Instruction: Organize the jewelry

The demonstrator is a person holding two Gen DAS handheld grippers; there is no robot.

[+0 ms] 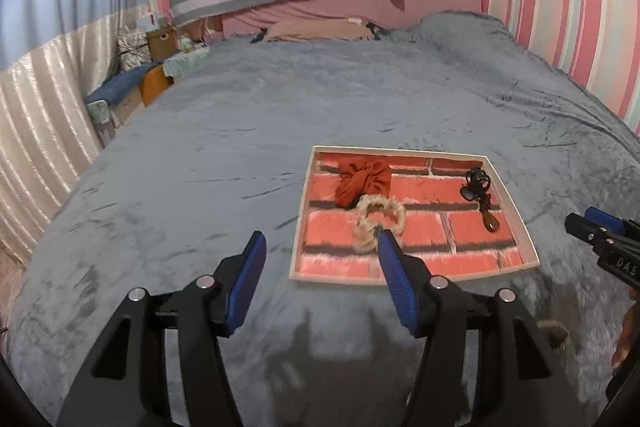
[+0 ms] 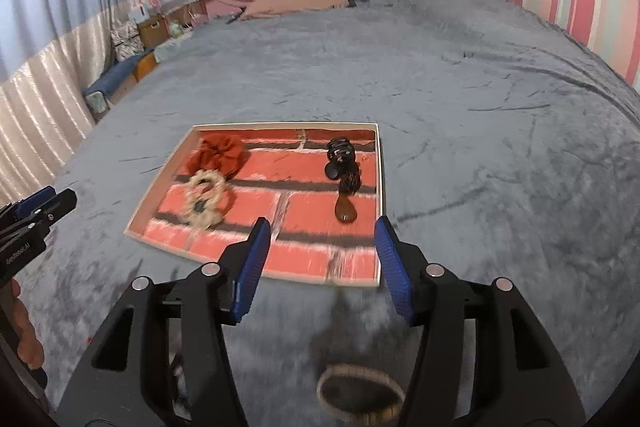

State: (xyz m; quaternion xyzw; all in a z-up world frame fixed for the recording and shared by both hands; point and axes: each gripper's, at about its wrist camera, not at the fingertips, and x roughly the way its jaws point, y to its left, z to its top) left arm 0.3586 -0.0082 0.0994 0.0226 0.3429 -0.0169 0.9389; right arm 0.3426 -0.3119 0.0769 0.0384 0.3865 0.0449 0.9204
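Both tools stand with fingers apart and empty over a grey plush bed (image 1: pixel 240 115): the left tool (image 1: pixel 320 255) beside the near left of a shallow brick-patterned tray (image 2: pixel 378 195), the right tool (image 2: pixel 320 241) over its near edge. In the tray lie a rust scrunchie (image 2: pixel 222 153), a cream scrunchie (image 2: pixel 206 201) touching it, and, well apart to the right, dark hair clips (image 2: pixel 342 163) and an amber teardrop piece (image 2: pixel 346 211). Below the right tool, outside the tray, a beige ring (image 2: pixel 360 393), probably a bangle though blurred, rests on the bed. It looks light, rigid and smooth, so likely slippery; pinch across its rim. The soft bedding may yield beneath it. Nothing stands between ring and tray.
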